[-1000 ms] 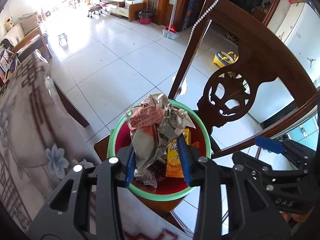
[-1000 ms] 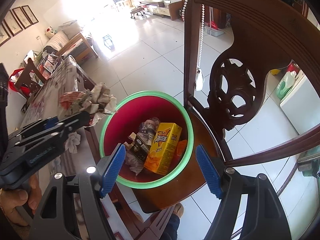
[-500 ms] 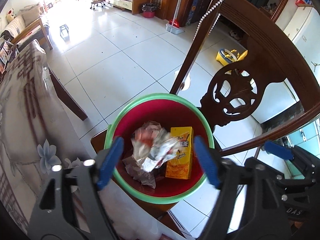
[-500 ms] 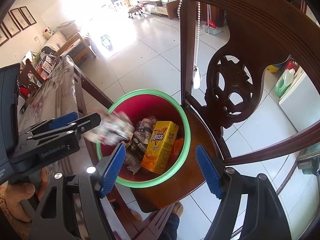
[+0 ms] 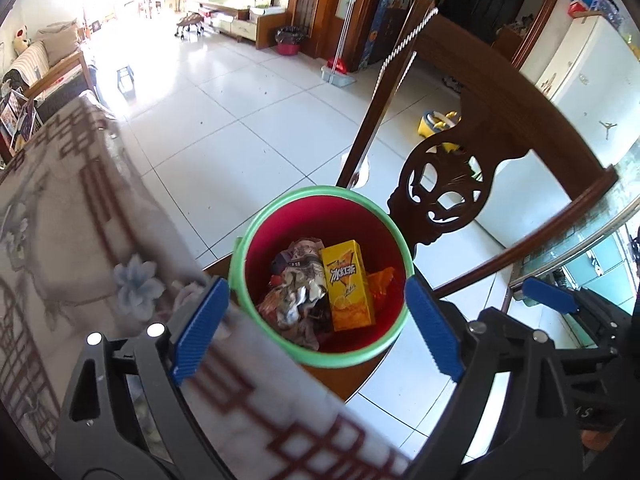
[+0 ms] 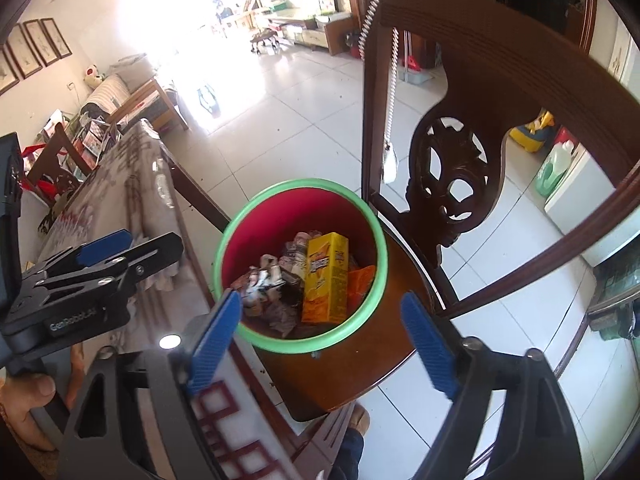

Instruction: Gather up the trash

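Below both grippers, listed left to right:

- Table (image 5: 80, 208), patterned cloth, at your left; no loose trash shows on the visible part.
- Left gripper (image 5: 316, 328): jaws wide, holding nothing, just above the near rim of the bin.
- Bin (image 5: 256, 232), green rim, red inside, on the chair (image 6: 472, 184) seat. Contents: crumpled wrappers (image 5: 296, 296) at left, yellow drink carton (image 5: 348, 284) with its long axis toward you.
- Right gripper (image 6: 320, 336): jaws wide, empty, over the same rim.

Any further trash likely lies leftward on the table, so your left gripper is nearer.
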{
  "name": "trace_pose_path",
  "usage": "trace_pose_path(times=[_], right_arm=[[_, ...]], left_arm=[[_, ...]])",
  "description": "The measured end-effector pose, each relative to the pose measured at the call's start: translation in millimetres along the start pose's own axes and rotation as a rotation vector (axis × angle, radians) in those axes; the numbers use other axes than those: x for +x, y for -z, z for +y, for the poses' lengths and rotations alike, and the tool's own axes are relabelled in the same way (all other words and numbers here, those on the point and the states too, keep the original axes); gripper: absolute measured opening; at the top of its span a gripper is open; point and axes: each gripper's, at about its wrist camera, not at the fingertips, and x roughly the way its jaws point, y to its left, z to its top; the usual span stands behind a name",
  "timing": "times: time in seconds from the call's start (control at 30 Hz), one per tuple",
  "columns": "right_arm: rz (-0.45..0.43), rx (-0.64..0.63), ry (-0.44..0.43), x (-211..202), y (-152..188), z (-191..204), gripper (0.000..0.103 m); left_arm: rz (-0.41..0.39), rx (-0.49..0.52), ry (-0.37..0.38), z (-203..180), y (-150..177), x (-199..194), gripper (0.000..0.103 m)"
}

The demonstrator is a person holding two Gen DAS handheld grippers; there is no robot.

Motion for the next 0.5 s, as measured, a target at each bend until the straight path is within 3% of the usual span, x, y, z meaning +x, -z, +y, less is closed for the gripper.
trace_pose_path(times=[0.23,0.3,0.37,0.5], right_arm=[[-0.039,-0.049,-0.006,-30.3,35.3,62.9,0.084],[-0.061,-0.063,-0.019,-39.2,43.8,83.3,0.086],[-0.099,-0.087,-0.029,-50.6,53.1,106.2,0.095],[-0.174,-0.134,-0.059,-71.5,72.0,153.1,0.096]], left_arm=[[-0.096,-0.058,0.001,45.2,36.9,-74.1,0.093],[-0.141,-0.08,-0.028,61.1,50.0,-99.2,0.095],[-0.197,-0.1,-0.067,78.4,64.6,-127.2,0.098],[-0.297,-0.176,-0.122,117.3,98.6,-181.0,0.098]])
